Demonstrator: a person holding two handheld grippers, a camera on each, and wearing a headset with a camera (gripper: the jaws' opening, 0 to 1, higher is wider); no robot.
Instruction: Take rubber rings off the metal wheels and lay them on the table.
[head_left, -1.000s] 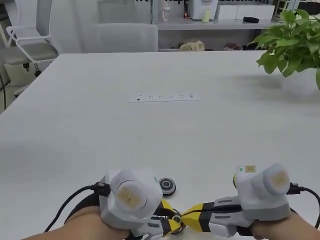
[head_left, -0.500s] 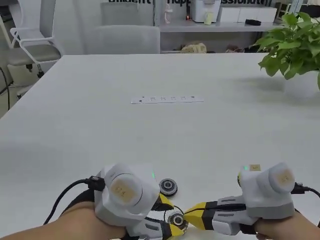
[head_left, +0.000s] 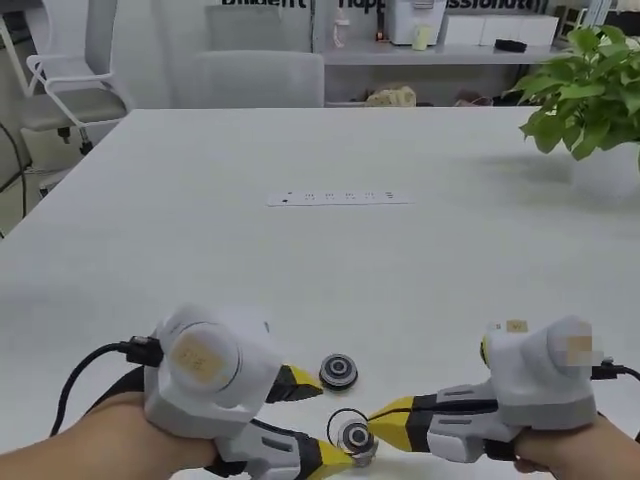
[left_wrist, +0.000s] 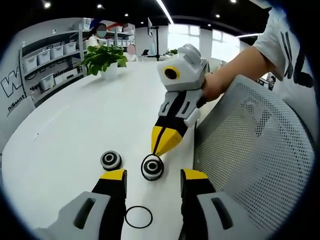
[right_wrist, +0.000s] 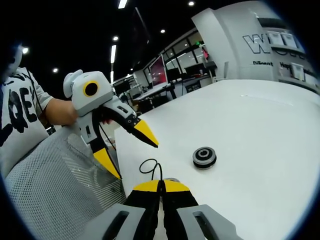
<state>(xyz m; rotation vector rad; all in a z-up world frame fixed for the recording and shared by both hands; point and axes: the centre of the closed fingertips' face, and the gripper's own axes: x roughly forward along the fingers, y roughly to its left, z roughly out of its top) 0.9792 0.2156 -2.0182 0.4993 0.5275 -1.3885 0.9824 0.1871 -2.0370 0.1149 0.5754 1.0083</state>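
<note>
A thin black rubber ring (head_left: 341, 413) lies loose on the white table (head_left: 320, 270), between the open jaws of my left gripper (head_left: 318, 420). In the left gripper view the ring (left_wrist: 138, 207) rests just ahead of the fingers. My right gripper (head_left: 372, 415) is shut, its yellow tips pinching the rim of a bare metal wheel (head_left: 355, 438) that also appears in the left gripper view (left_wrist: 152, 167). A second wheel (head_left: 338, 371) with a black rubber ring on it lies flat a little farther out, seen as well at the right (right_wrist: 204, 156).
A white power strip (head_left: 338, 197) lies mid-table. A potted plant (head_left: 585, 80) stands at the far right. A mesh chair back (left_wrist: 255, 150) sits just off the table's near edge, and other chairs (head_left: 255, 75) stand at the far side.
My left gripper has opened and pulled back to the left off the wheel. The black ring has come off and now lies on the table. The right gripper stays on the wheel.
</note>
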